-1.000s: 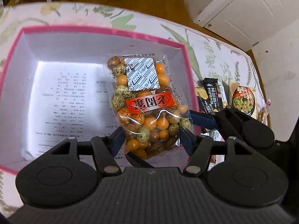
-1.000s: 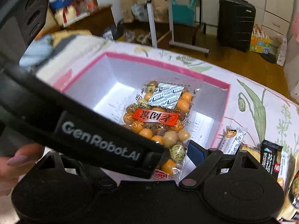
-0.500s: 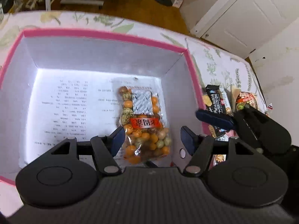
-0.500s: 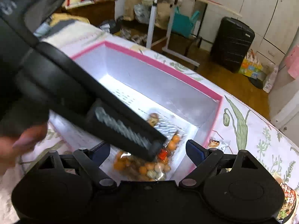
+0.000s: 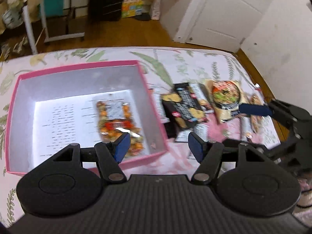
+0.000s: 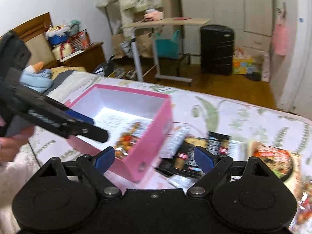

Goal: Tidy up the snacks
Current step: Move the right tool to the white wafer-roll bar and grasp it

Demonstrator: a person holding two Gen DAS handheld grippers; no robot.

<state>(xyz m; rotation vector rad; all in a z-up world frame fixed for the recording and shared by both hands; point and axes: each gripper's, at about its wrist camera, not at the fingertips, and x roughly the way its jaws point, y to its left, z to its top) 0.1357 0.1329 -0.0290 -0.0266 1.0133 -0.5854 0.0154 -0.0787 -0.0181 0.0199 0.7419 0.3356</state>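
— Where are your tools right now?

— My left tool (image 5: 159, 146) hangs above the near right corner of the pink box (image 5: 154, 109), jaws apart, nothing between them. My right tool (image 6: 154, 159) is released too, blue pads spread wide, empty, over the box's near corner and the loose packets.

— And the snack bag?

— The bag of mixed nuts (image 5: 118, 124) lies flat on the box floor, toward the right wall, on a printed sheet. From my left tool it sits just below and left of the left pad, apart from it. In the right view the bag (image 6: 128, 139) shows past the box's pink wall, between my two tools.

— What's outside the box?

— On the flowered bedspread (image 5: 195, 64), right of the box, a black snack packet (image 5: 183, 107) lies just beside the wall, with a noodle packet (image 5: 226, 97) further right. My right tool's blue finger reaches over that noodle packet in the left view. Everything's a bit blurred, so smaller wrappers there I can't make out.
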